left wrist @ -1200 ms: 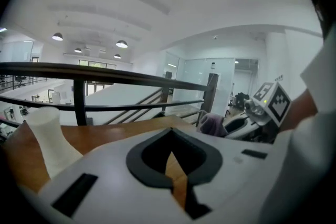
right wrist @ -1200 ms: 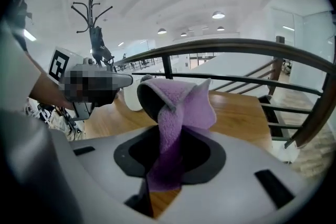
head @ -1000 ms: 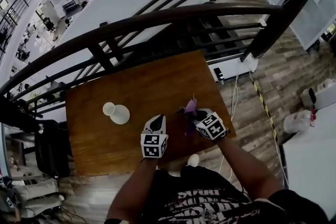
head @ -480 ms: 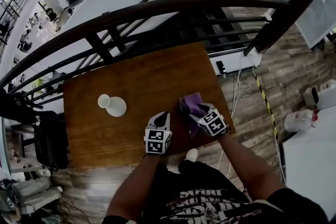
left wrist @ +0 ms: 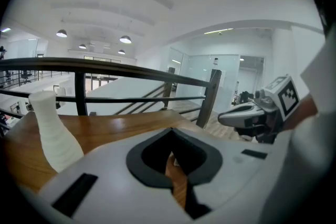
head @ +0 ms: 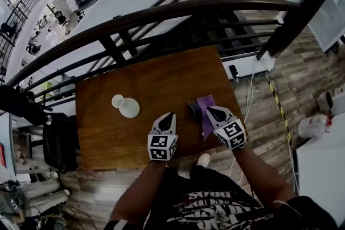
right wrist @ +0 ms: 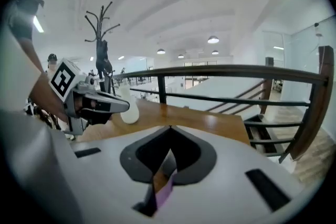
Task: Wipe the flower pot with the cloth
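Head view: wooden table (head: 135, 140) beside a dark railing (head: 161, 13), both grippers over the near edge.

Right gripper (head: 213, 112): jaws have just been closing and are now together, clenched on the purple cloth (head: 204, 106). In the right gripper view, purple fabric fills the narrow slot between the jaws, just behind the point where their tips meet. In the head view the cloth spreads from the tips toward 12 o'clock, and a strip trails under the gripper body toward 6 o'clock. A grey fold sits on its 9 o'clock side.

Left gripper (head: 168, 117): jaws together, nothing pinched. In the left gripper view only bare table wood shows through the slot.

Flower pot (head: 125, 107): white, ribbed, upright on the table, untouched. In the head view it lies at about 10 o'clock from the left gripper's tips, near but apart, and at 9 o'clock from the cloth, well apart, with the left gripper between them. In the left gripper view it stands at 9 o'clock.
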Demonstrator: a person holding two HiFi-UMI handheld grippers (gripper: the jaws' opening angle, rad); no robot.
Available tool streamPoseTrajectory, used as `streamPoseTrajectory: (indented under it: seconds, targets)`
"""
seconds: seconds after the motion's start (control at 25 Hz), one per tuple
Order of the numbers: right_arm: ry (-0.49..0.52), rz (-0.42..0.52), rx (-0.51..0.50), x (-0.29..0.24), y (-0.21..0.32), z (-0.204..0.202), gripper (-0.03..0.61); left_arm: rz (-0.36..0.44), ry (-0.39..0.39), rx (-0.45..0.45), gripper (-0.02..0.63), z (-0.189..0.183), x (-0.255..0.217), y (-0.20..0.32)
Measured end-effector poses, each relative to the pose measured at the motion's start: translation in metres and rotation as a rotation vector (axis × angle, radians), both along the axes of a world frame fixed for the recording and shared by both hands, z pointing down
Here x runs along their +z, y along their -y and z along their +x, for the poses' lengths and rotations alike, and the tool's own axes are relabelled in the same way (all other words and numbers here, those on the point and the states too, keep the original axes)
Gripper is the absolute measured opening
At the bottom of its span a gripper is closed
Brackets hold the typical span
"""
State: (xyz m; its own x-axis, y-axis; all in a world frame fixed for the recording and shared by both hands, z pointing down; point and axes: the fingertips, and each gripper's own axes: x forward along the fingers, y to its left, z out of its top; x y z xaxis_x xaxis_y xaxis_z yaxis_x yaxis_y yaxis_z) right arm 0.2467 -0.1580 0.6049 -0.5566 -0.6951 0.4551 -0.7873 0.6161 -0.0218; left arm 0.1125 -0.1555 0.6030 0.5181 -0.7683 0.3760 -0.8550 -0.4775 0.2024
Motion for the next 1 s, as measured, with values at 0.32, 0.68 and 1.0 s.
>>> streamPoseTrajectory:
  seconds: [0.32,0.68,1.0]
  targets:
    - [0.158,0.184,-0.04,-0.07,-0.04,-0.029,-0.002,0.136,-0.045,-0.186,-0.002,-0.044,-0.062,-0.042]
    - [0.193,0.162,-0.126,-0.087,-0.092,-0.075,-0.002,0.193,-0.012,-0.271,-0.002,-0.099,-0.098,-0.118]
    - [0.151,0.19,-0.056,-0.092,-0.17,-0.127,-0.002,0.184,-0.032,-0.22,-0.002,-0.147,-0.09,-0.195]
